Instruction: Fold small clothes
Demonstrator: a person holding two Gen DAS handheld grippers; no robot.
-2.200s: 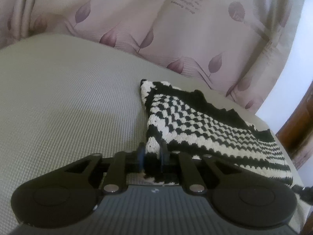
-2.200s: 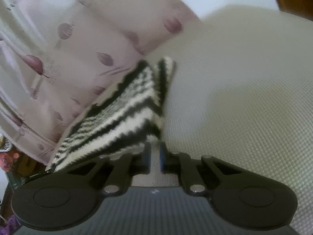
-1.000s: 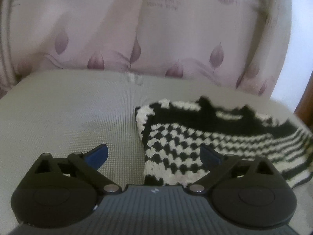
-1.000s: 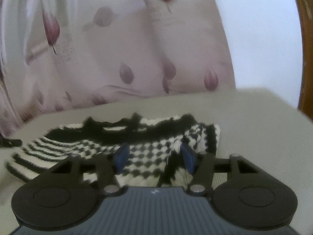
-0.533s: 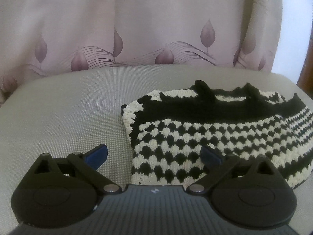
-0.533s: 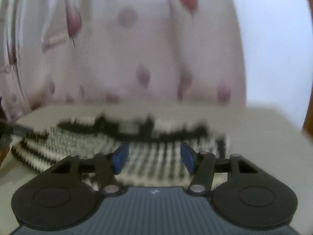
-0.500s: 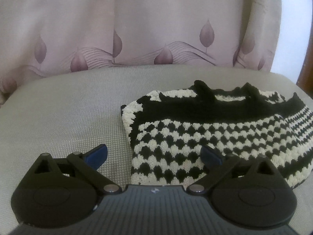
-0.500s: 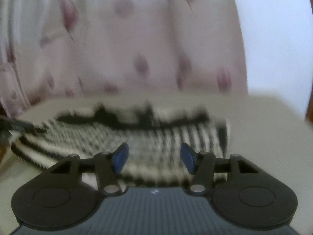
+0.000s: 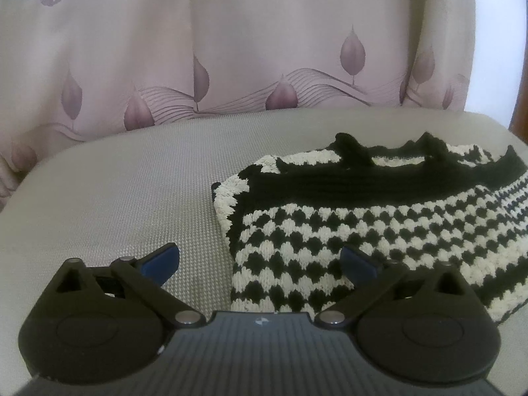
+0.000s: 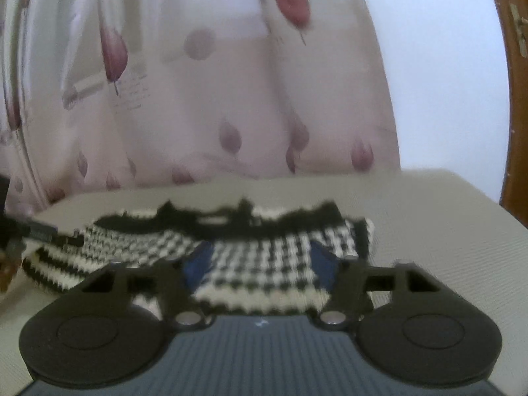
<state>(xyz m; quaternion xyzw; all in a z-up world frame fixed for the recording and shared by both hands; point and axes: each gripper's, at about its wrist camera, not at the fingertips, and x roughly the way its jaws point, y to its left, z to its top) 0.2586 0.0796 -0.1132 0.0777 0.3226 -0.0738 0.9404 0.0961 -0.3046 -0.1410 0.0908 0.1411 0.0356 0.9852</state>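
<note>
A small black-and-cream knitted garment [image 9: 379, 217] is laid flat on the grey woven surface [image 9: 125, 191], so that's the landmark for everything else here. It's done in a checkerboard stitch over most of its body, with a solid black band along the far edge and stripes toward one end. A few black knitted points are seen sticking up along that far edge.

The left tongs [image 9: 260, 265] are spread wide with nothing held. One blue fingertip [image 9: 161, 262] is parked over bare surface just off the garment's left edge, while the other blue fingertip [image 9: 358, 264] is seen over the near checkered part of the garment. Whether that one is actually touching the knit can't be told.

From the right wrist view things are a bit blurred, but the garment [image 10: 264, 257] is still made out fine. The right tongs [image 10: 262, 260] are also parted and empty, with both blue tips framed against the near checkered part.

Behind the garment, a pale pink curtain [image 9: 264, 52] with mauve leaf prints is hung along the far side of the surface.
</note>
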